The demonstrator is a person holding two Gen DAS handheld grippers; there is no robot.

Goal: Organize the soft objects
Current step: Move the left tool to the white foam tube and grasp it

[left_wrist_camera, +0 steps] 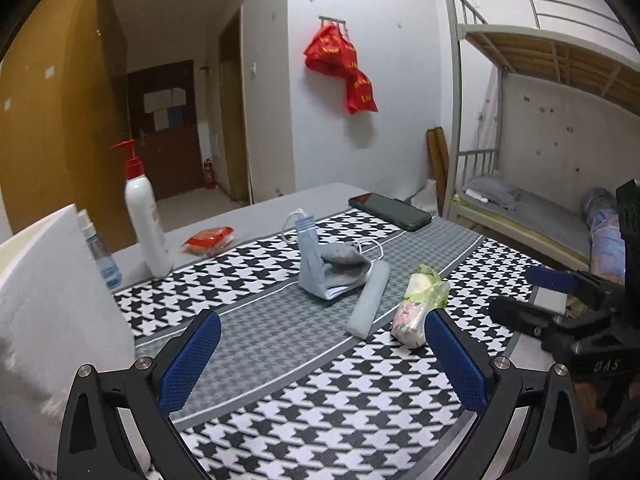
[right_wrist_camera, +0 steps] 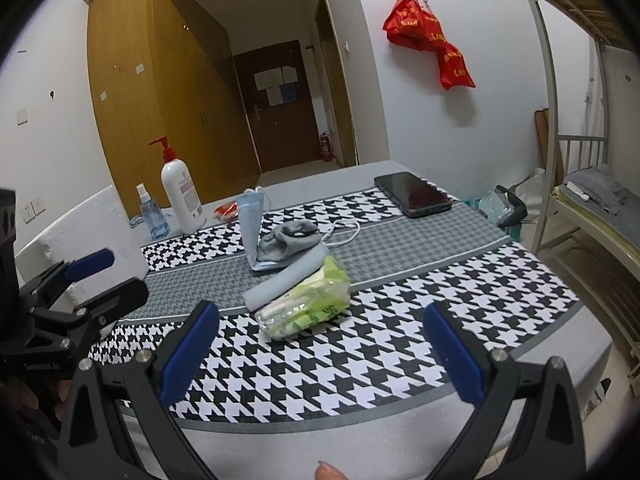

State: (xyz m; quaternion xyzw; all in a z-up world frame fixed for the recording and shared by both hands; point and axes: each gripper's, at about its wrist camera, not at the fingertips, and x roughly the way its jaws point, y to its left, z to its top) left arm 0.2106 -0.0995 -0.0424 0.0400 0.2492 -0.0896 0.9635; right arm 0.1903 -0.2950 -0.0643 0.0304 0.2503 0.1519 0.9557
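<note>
On the houndstooth cloth [left_wrist_camera: 320, 400] [right_wrist_camera: 360, 360] lie a folded blue face mask [left_wrist_camera: 310, 256] [right_wrist_camera: 250, 224], a grey sock [left_wrist_camera: 344, 260] [right_wrist_camera: 290, 240] on it, a grey rolled cloth [left_wrist_camera: 370, 300] [right_wrist_camera: 286, 278] and a green-and-floral tissue pack [left_wrist_camera: 420, 308] [right_wrist_camera: 310, 304]. My left gripper [left_wrist_camera: 320, 344] is open and empty, just short of the rolled cloth and tissue pack. My right gripper [right_wrist_camera: 320, 340] is open and empty, just short of the tissue pack. Each gripper also shows in the other view: the right [left_wrist_camera: 536, 296], the left [right_wrist_camera: 108, 276].
A white pump bottle [left_wrist_camera: 146, 216] [right_wrist_camera: 182, 196], a small spray bottle [left_wrist_camera: 100, 252] [right_wrist_camera: 152, 216], a red packet [left_wrist_camera: 208, 240] [right_wrist_camera: 226, 210] and a phone [left_wrist_camera: 390, 210] [right_wrist_camera: 416, 194] sit at the back. A white foam block [left_wrist_camera: 52, 312] stands left. A bunk bed [left_wrist_camera: 540, 160] is on the right.
</note>
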